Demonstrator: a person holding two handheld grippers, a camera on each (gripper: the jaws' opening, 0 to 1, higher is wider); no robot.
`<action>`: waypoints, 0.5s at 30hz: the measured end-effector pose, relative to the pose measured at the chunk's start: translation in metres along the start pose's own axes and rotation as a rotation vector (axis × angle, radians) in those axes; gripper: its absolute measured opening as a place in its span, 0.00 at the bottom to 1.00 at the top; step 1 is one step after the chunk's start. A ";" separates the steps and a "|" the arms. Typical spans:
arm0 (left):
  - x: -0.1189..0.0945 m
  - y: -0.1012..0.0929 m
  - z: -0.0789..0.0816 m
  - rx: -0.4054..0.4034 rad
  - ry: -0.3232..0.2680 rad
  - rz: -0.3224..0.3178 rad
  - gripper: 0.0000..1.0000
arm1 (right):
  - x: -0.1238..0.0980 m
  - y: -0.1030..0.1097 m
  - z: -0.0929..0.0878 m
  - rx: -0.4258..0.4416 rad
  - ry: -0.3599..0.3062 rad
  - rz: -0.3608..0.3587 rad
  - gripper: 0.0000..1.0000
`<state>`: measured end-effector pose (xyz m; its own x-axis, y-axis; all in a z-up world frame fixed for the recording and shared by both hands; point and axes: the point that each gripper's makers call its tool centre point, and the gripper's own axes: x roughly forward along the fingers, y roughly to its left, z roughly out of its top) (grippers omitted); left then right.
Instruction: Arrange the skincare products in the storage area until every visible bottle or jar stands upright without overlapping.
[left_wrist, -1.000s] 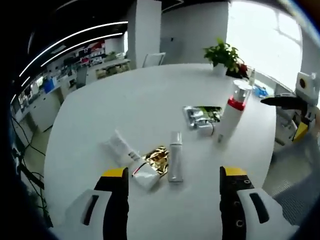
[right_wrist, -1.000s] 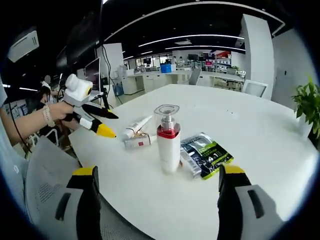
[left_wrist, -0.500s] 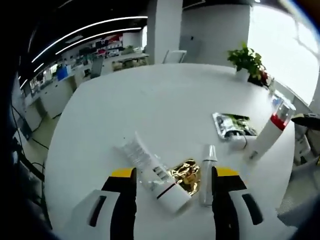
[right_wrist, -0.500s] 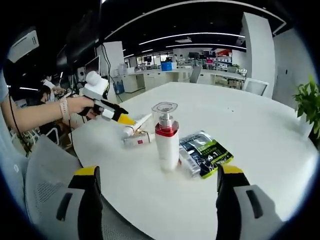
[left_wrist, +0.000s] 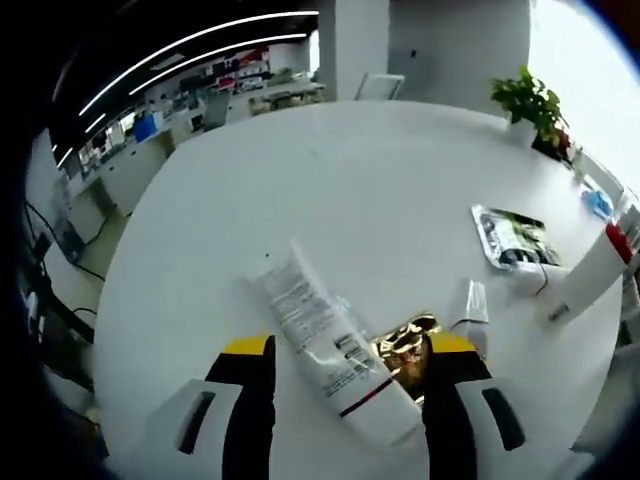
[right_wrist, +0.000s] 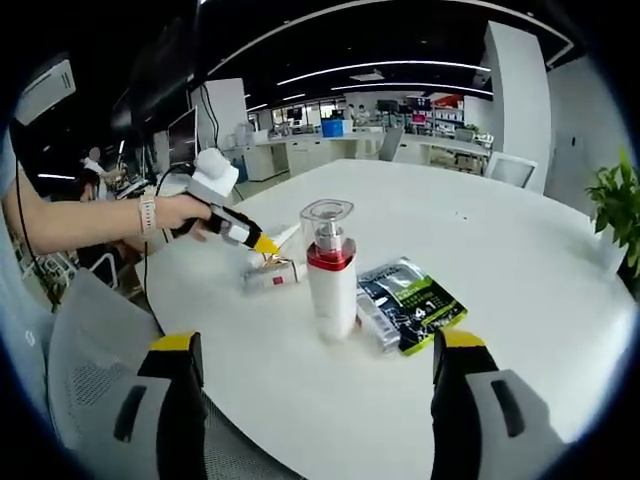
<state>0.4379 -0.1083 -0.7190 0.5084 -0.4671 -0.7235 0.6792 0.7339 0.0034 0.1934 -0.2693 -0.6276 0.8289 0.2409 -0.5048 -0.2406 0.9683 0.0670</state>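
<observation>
Now left gripper (left_wrist: 345, 350) jaws open astride white tube (left_wrist: 330, 350); right gripper (right_wrist: 320, 345) jaws open, bare table (right_wrist: 520, 290) beyond.

The far half of the table (left_wrist: 330, 170) lies bare; near its front edge, a tube (left_wrist: 330, 345), gold packet (left_wrist: 405, 345) and seemingly a small bottle (left_wrist: 468, 305) crowd together.

left gripper view looks down close; right gripper view farther; both share table (left_wrist: 330, 180).

Pump bottle (left_wrist: 600, 268) cut off at view's edge.
</observation>
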 end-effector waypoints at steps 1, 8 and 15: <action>0.001 0.001 0.000 -0.003 0.002 0.010 0.54 | 0.000 -0.001 -0.001 0.001 0.003 -0.001 0.95; 0.010 0.001 -0.001 0.008 0.017 0.013 0.53 | -0.001 -0.005 -0.006 0.008 0.014 -0.016 0.95; 0.019 0.007 -0.005 -0.001 0.037 0.039 0.53 | -0.001 -0.008 -0.008 0.015 0.017 -0.024 0.94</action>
<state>0.4492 -0.1098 -0.7367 0.5145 -0.4198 -0.7477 0.6588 0.7517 0.0312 0.1905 -0.2775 -0.6342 0.8256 0.2164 -0.5210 -0.2132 0.9747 0.0671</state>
